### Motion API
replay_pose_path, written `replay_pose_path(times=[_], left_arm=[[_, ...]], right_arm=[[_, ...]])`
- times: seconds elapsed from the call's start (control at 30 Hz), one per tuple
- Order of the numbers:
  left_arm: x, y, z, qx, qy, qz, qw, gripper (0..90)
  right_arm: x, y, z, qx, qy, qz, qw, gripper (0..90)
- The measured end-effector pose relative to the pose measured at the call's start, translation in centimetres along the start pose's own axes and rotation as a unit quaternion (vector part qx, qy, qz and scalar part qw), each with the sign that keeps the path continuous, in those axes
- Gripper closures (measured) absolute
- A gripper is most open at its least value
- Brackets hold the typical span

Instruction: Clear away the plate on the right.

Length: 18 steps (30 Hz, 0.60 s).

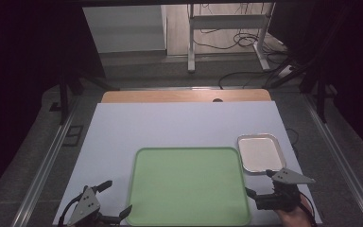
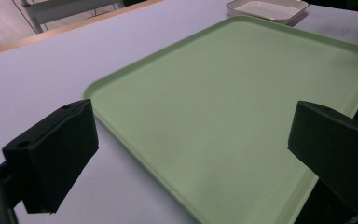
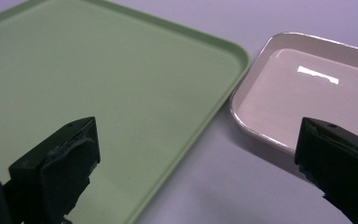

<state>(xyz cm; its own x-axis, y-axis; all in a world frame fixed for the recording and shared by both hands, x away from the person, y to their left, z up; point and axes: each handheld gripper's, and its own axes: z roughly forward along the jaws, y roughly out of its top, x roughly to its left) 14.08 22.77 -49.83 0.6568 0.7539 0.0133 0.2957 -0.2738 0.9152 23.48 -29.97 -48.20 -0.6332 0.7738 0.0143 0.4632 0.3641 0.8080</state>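
High view: I am holding the left gripper (image 1: pixel 116 198) and right gripper (image 1: pixel 260 183) wide open and empty, flanking the green tray (image 1: pixel 189 184) lying on the counter (image 1: pixel 170 125).

Left gripper view: the jaws are straddling the tray's near corner.

Right gripper view: the jaws are spanning the tray edge and the white dish (image 3: pixel 303 88) just beside it.

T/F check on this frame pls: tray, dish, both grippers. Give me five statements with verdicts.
1. The green tray holds nothing. True.
2. The white dish sits on the green tray. False: it rests on the table sheet, beside the tray's far right corner.
3. The left gripper is shut on the tray rim. False: its jaws stand wide apart, gripping nothing.
4. The right gripper is open. True.
5. The white dish holds food. False: it holds nothing.
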Motion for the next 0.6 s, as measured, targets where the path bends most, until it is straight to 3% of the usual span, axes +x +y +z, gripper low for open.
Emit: replay_pose_path(times=[0.6], left_arm=[[0.0, 0.0, 0.0, 0.001, 0.0, -0.001, 1.0, 1.6]], right_arm=[[-3.0, 1.0, 2.0, 0.008, -0.038, 0.014, 0.9992, 0.0]])
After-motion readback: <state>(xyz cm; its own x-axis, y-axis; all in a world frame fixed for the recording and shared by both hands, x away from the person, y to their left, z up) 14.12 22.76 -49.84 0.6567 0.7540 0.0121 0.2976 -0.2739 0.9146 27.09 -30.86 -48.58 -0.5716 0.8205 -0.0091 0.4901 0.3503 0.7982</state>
